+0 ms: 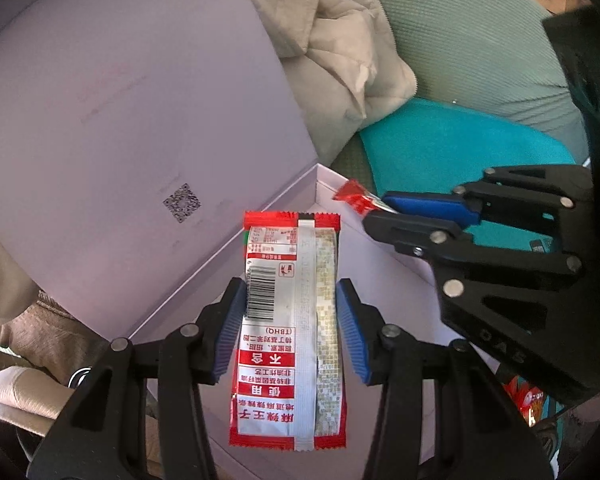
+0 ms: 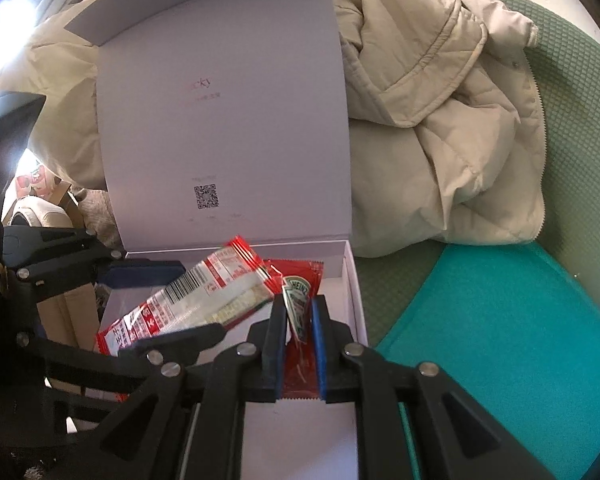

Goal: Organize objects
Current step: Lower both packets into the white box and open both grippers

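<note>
My left gripper (image 1: 291, 300) is shut on a red and white snack packet (image 1: 290, 328) with a barcode, holding it over the open pale lilac box (image 1: 328, 184). The packet also shows in the right wrist view (image 2: 204, 300), with the left gripper's blue pad (image 2: 148, 272) behind it. My right gripper (image 2: 298, 312) is shut on a red Heinz ketchup sachet (image 2: 298, 308), just above the box's right part (image 2: 352, 280). In the left wrist view the right gripper (image 1: 384, 210) pinches the sachet's red end (image 1: 354, 196) at the box's far corner.
The box's lid (image 1: 120, 120) stands open behind it, with a QR code inside. A beige padded jacket (image 2: 440, 120) lies on a green cushion (image 2: 572, 160) to the right, beside a teal cushion (image 2: 500, 340). More red packets (image 1: 528, 400) lie at lower right.
</note>
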Available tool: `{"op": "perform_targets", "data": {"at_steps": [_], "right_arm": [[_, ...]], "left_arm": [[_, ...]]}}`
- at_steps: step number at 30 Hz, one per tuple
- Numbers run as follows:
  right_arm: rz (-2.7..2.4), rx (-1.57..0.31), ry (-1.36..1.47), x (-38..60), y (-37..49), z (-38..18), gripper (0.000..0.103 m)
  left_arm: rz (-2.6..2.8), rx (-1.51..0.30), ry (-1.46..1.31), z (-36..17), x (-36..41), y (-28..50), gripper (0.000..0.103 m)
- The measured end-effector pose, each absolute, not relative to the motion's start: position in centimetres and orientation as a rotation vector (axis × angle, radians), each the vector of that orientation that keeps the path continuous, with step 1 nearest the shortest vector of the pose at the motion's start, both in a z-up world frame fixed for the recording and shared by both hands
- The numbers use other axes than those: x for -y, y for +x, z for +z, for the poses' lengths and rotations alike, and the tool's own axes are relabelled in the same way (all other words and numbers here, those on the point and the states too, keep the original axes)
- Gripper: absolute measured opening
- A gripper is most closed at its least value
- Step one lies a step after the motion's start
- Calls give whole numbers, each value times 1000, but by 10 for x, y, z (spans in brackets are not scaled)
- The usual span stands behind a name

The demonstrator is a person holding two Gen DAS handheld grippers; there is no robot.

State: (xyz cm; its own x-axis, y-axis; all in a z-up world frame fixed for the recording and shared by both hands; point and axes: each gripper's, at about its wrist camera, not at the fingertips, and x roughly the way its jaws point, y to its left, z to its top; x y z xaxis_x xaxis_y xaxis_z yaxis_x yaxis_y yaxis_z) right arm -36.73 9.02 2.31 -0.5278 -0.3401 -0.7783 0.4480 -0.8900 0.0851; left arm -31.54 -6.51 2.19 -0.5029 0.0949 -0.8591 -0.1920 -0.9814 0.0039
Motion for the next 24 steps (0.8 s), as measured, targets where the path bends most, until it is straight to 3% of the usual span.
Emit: {"op": "perform_targets", "data": {"at_steps": [24], "right_arm": [[-2528,-158,1157,-105,-353,53,23]], "left_arm": [[2623,-149,-1420,45,70,-291,53]]}}
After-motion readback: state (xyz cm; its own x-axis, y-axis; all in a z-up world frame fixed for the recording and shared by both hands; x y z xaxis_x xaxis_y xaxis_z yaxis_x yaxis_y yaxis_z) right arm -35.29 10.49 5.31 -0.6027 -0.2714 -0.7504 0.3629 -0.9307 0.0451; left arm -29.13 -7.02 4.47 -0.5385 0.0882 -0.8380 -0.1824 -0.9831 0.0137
